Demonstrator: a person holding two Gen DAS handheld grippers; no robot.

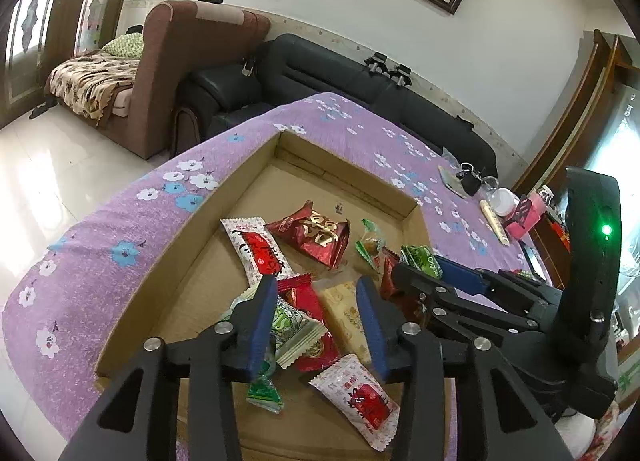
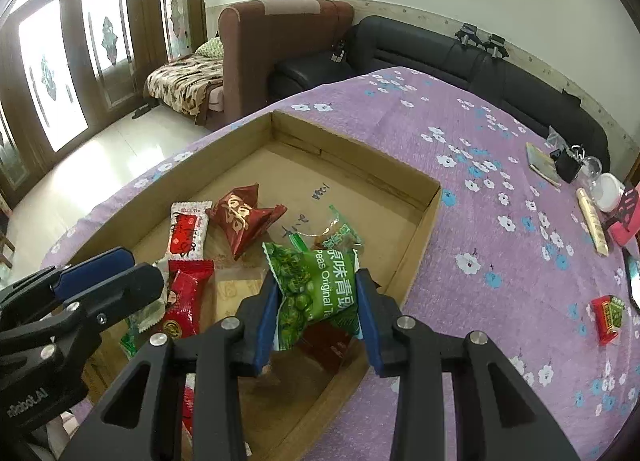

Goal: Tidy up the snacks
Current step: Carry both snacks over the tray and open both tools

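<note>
A shallow cardboard box (image 1: 224,197) (image 2: 424,229) lies on the purple flowered table and holds several snack packets. My right gripper (image 2: 318,297) is shut on a green pea packet (image 2: 316,289) and holds it over the box's near right part; it also shows in the left wrist view (image 1: 420,261). My left gripper (image 1: 318,301) is open and empty above a red packet (image 1: 308,305) and a beige packet (image 1: 348,313) in the box. A dark red pouch (image 1: 316,233) (image 2: 244,221) and a white and red packet (image 1: 256,245) (image 2: 188,229) lie further in.
One small red and green packet (image 2: 608,317) lies loose on the cloth to the right of the box. At the table's far right stand a white jar (image 2: 608,191), keys, a pink holder and a stick. Sofas stand behind the table.
</note>
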